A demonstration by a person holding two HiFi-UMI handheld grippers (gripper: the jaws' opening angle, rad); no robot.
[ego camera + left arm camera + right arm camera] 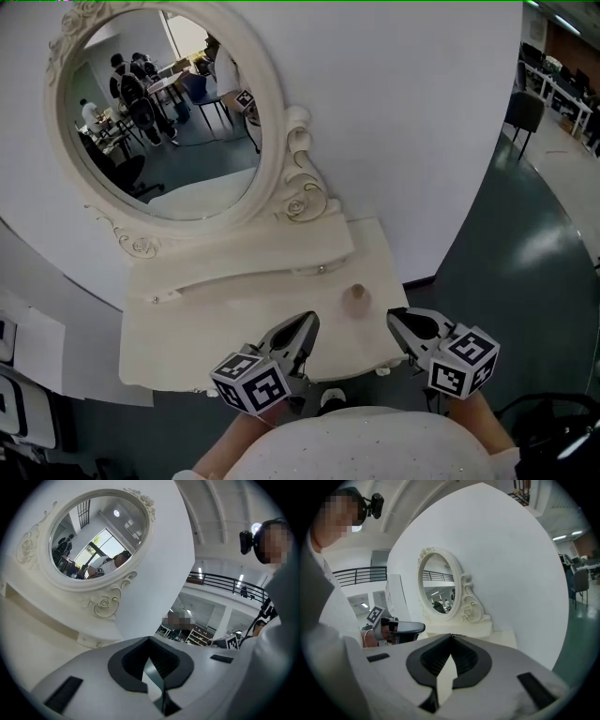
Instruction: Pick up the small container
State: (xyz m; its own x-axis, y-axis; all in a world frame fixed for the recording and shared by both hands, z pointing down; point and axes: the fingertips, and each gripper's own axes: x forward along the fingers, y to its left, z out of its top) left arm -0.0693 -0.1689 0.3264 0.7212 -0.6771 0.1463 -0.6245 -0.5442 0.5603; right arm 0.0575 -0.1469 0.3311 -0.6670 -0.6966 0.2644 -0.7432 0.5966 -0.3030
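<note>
Cream table (187, 330) with one oval mirror (159, 112) stands against a white wall. On its top sits the one small container (355, 298), upright and alone, toward the front edge. It lies just ahead of and between the two grippers, with the right gripper (398, 321) looking slightly nearer than the left gripper (302, 330); both have their jaws closed together on nothing.

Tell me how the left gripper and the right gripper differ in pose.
The left gripper points up-right in the head view, the right gripper up-left. The left gripper lies left of the small container, the right gripper right of it, near the right edge of the table. Both are shut, empty and clear of the container.
</note>
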